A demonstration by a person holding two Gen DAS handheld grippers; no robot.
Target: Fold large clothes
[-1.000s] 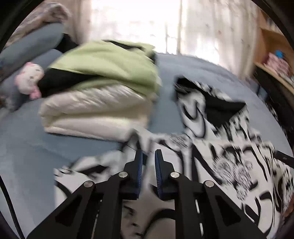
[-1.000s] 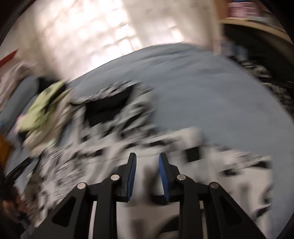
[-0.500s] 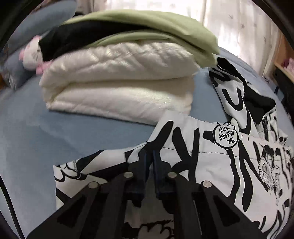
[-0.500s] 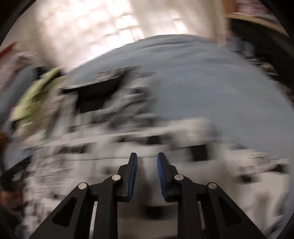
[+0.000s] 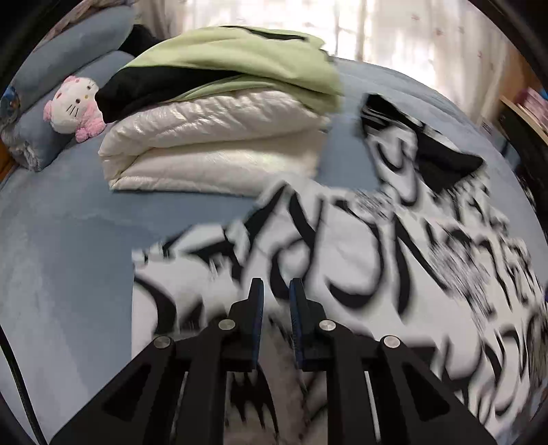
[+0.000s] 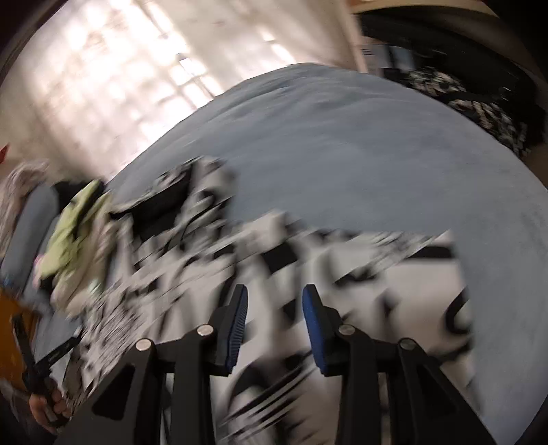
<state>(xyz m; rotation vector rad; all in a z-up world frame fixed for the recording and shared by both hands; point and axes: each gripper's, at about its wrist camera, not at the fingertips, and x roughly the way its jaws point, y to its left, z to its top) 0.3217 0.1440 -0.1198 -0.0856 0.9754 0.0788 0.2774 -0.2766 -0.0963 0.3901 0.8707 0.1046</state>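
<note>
At ten o'clock from me a pink-and-white plush cat point(image 5: 73, 107) leans on blue-grey pillows point(image 5: 51, 89). Sheer curtains point(image 5: 394, 30) glow at twelve, a wooden shelf point(image 5: 524, 113) edges in at two, and blue bedding point(image 5: 61, 246) spreads below.

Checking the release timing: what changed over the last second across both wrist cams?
The left gripper, clamped on the black-and-white printed garment half a second ago, has just been opening; a narrow gap shows, nothing pinched. The right gripper has just been opening too, jaws well apart above the garment. Unchanged: the folded stack of green and cream quilted clothes, the white-and-pink plush cat and the blue bed cover.
</note>
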